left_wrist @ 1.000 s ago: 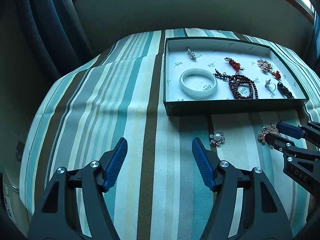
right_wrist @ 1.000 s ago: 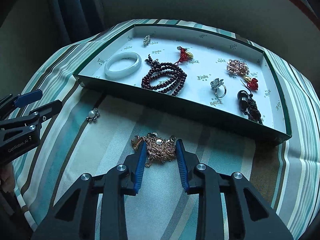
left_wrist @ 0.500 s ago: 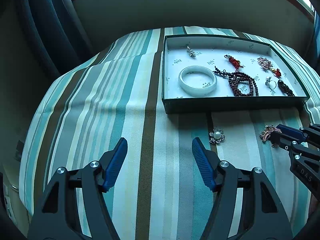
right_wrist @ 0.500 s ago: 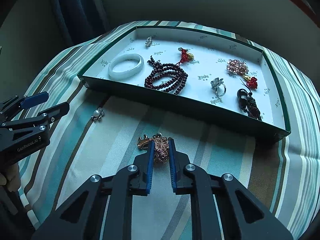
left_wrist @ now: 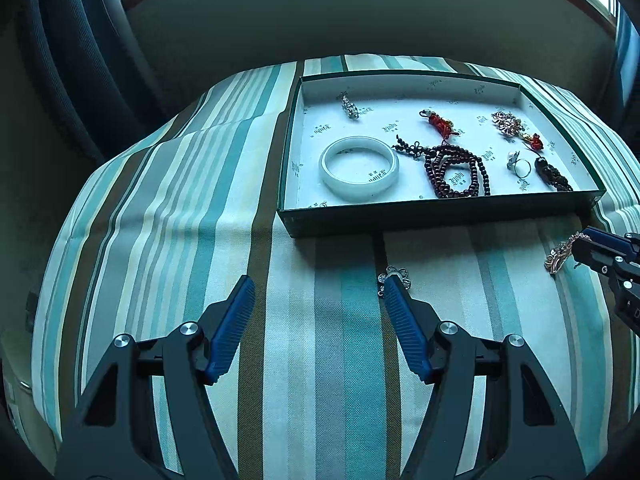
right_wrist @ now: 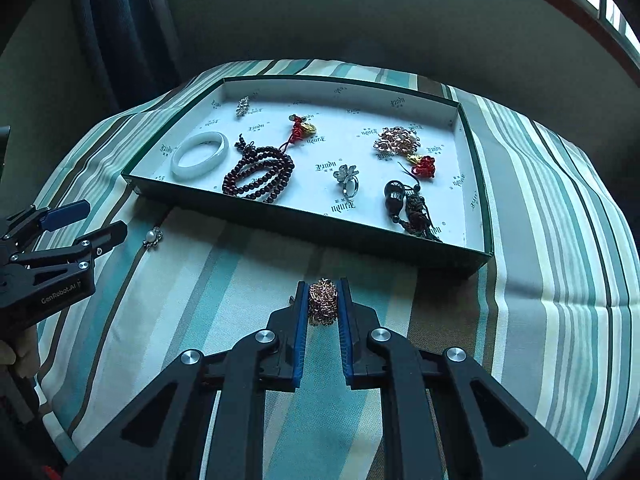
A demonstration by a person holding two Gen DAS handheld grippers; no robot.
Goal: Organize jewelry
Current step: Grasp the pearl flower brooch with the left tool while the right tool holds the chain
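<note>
The right gripper [right_wrist: 323,305] has its fingers clamped on the bunched gold chain [right_wrist: 322,306], held just short of the tray's near wall [right_wrist: 304,227], so the tray floor lies straight ahead. The left gripper [left_wrist: 318,324], fingers wide apart, is nearer the pearl brooch [right_wrist: 152,237], which lies on the striped bench beside the tray's near-left corner.
</note>
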